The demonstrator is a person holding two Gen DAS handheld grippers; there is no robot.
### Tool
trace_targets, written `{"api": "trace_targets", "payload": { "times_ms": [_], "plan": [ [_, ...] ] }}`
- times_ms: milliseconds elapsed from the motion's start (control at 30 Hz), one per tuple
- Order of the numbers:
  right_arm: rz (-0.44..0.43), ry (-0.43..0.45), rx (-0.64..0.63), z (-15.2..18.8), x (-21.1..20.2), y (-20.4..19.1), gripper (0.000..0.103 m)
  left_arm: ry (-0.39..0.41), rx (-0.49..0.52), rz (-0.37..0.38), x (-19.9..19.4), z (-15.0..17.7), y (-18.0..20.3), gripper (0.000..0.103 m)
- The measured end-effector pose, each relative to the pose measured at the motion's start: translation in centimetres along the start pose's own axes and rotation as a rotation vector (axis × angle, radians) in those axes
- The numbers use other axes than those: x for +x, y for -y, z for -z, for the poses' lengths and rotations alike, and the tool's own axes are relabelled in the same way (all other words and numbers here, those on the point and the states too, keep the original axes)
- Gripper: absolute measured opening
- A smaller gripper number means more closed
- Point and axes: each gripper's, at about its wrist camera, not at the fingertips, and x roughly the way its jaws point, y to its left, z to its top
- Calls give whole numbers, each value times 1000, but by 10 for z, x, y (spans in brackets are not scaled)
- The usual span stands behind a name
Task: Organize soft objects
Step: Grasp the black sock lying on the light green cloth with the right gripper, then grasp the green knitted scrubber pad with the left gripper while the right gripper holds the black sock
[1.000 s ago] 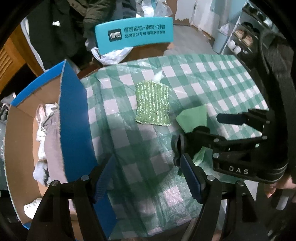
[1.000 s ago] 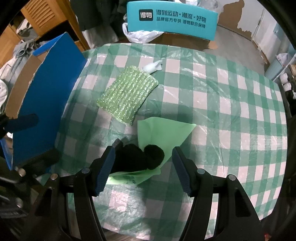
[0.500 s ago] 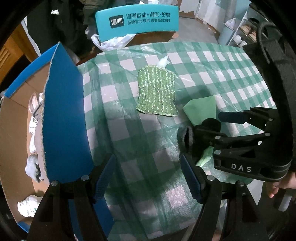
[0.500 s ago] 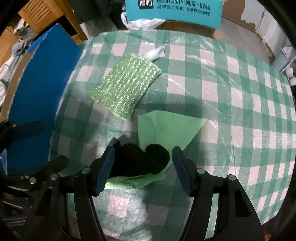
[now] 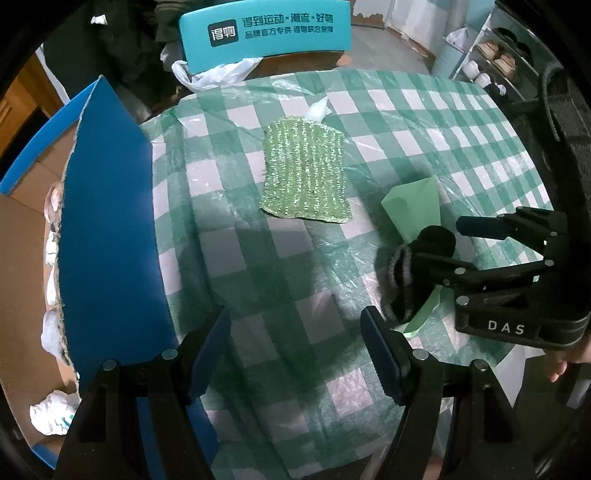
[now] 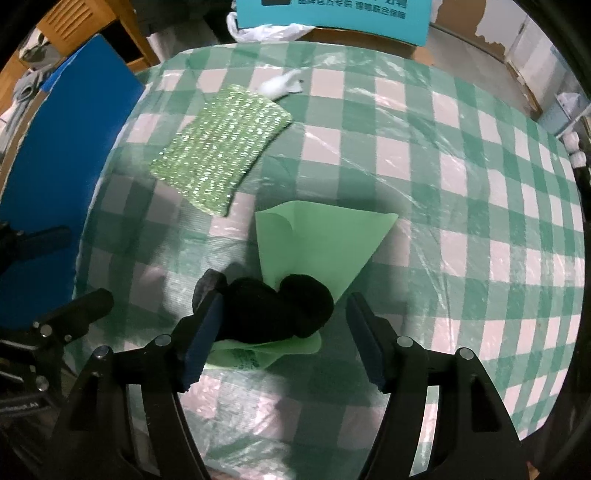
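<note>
A round worktop (image 6: 461, 155) is shown, covered by a green and white checked cloth under clear plastic film.

In the right wrist view, the right gripper (image 6: 284, 334) is seen low over the near part of the worktop with its jaws spread wide. Between the blue-padded fingers (image 6: 364, 341), a black soft object (image 6: 273, 310), lumpy and dark like a rolled sock, is seen lying on a pale green sheet (image 6: 325, 240). The left finger pad appears to be at the object's edge, while the right pad is set apart from it; nothing is gripped.

Beyond the sheet, a glittery green knitted cloth (image 6: 221, 147) is laid flat, and a small white crumpled scrap (image 6: 279, 85) is found just past its far corner.

In the left wrist view, the left gripper (image 5: 295, 345) is held over bare tablecloth, its jaws wide apart and empty. The right gripper (image 5: 476, 275) is seen at the right, its near finger lying across the black soft object (image 5: 400, 273). The knitted cloth (image 5: 306, 170) is placed near the middle of the worktop. To the left, a cardboard box with blue flaps (image 5: 107, 229) is stood beside the worktop, with pale bundled items inside. A teal chair back (image 5: 266, 31) with white lettering is seen at the far edge.
</note>
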Motion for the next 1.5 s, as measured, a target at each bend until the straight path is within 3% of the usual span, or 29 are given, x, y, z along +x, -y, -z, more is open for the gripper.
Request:
{"api": "trace_targets", "payload": {
  "times_ms": [200, 467, 767, 967, 1200, 1500],
  "plan": [
    [55, -1, 6, 2, -6, 13, 68, -3, 2, 3, 2, -1, 2, 74],
    [-28, 68, 56, -3, -20, 18, 68, -9, -4, 5, 4, -3, 1, 75],
    [-20, -7, -22, 0, 1, -12, 68, -17, -3, 4, 7, -2, 1, 75],
    [-8, -23, -20, 3, 11, -11, 68, -23, 5, 6, 10, -2, 4, 75],
    [19, -21, -42, 4, 12, -12, 46, -23, 6, 7, 12, -7, 5, 75],
    [8, 82, 21, -7, -16, 9, 45, 1, -45, 22, 18, -33, -1, 80]
  ]
}}
